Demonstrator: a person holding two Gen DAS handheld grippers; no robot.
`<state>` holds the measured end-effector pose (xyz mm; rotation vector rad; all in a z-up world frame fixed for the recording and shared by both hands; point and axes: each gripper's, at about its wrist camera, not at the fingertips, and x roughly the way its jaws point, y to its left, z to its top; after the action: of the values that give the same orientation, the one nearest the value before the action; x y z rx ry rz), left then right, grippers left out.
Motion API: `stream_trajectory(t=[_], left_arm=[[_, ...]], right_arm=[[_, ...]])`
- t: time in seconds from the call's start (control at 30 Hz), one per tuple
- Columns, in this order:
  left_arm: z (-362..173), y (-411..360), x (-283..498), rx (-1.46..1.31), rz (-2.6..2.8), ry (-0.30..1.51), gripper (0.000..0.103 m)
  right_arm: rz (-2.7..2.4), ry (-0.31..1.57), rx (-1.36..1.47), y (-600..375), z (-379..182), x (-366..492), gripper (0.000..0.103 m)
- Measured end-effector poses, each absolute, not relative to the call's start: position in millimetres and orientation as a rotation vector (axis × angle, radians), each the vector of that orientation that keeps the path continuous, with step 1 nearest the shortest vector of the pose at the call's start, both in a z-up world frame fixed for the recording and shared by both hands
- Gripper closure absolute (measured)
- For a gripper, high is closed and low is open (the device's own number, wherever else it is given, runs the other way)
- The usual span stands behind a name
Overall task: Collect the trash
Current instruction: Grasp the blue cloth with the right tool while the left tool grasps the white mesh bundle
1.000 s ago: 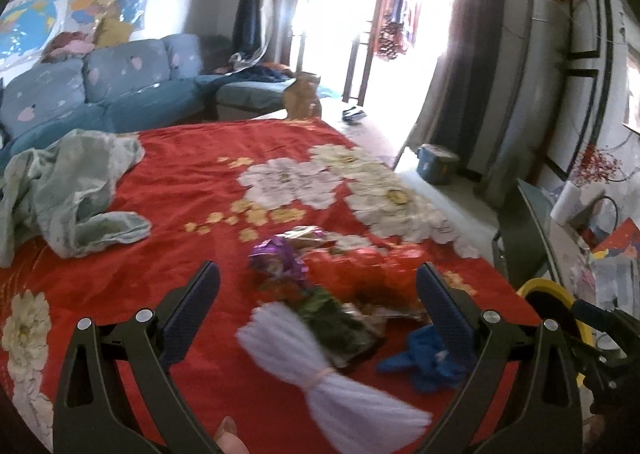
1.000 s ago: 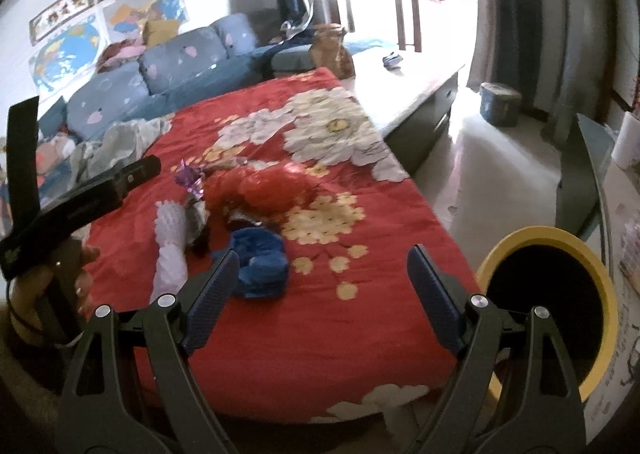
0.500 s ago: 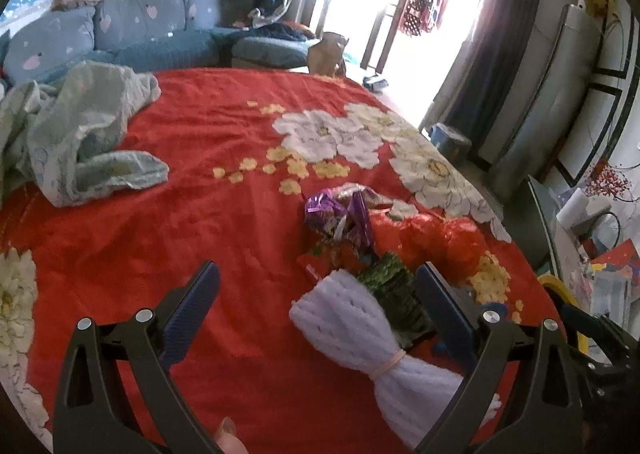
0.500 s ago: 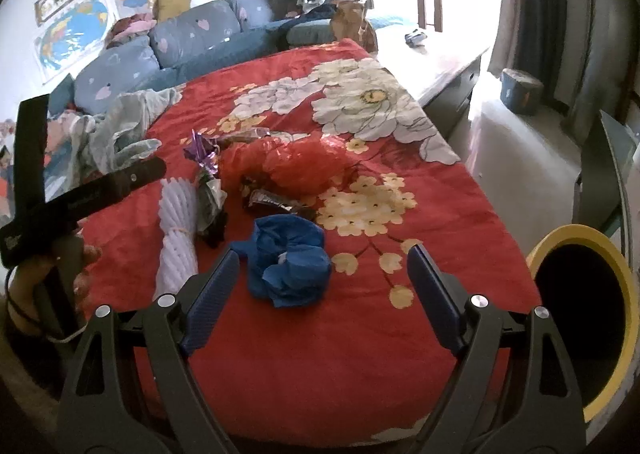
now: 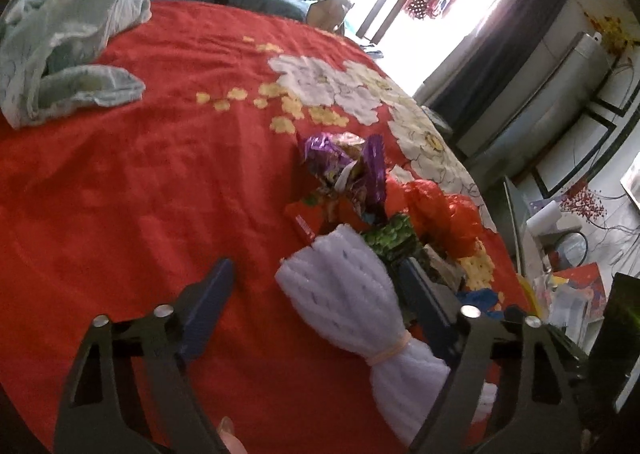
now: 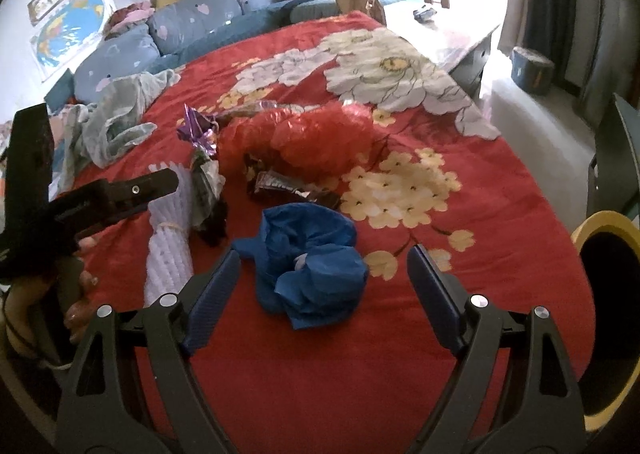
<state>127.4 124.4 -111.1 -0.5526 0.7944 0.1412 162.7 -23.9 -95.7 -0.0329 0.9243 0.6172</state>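
The left gripper's (image 5: 316, 298) fingers (image 5: 208, 298) stand wide apart, straddling the near end of a white foam-net bundle (image 5: 348, 306), soft, ribbed and cinched by a rubber band, which lies on the red flowered bedspread (image 5: 140, 194). They sit either side of it, it seems, to close on the fat end. Just beyond lies the rest of the litter: a crinkly purple foil wrapper (image 5: 344, 166), a green packet (image 5: 392, 234) and a crumpled red plastic bag (image 5: 444, 210). A pale green cloth (image 5: 72, 66) lies far left, well apart.

In the right wrist view, the right gripper (image 6: 324, 290) has its fingers (image 6: 212, 298) equally spread, framing a crumpled blue wad (image 6: 312, 258), likely plastic or thin fabric; the blur leaves that uncertain. Nothing is clamped. The yellow-rimmed bin (image 6: 604, 222) waits at the bed's right edge, handy for drops.
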Motion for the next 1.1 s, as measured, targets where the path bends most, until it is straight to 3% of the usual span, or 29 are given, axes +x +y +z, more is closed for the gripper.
stream_trajectory(t=[0.27, 0.53, 0.9, 1.1], left_arm=[[-116.8, 126.0, 129.6, -0.589, 0.113, 0.81, 0.049], [-112.9, 126.7, 129.5, -0.581, 0.107, 0.817, 0.069], [-74.3, 137.6, 114.6, -0.566, 0.135, 0.708, 0.074], [-55.5, 136.1, 109.0, -0.553, 0.122, 0.663, 0.074]], right_arm=[[0.641, 0.97, -0.04, -19.8, -111.0, 160.1, 0.045], [0.656, 0.979, -0.044, -23.9, -111.4, 157.9, 0.071], [0.668, 0.966, -0.036, -29.6, -102.3, 153.5, 0.086], [0.669, 0.93, -0.027, -39.3, -87.8, 151.4, 0.087]])
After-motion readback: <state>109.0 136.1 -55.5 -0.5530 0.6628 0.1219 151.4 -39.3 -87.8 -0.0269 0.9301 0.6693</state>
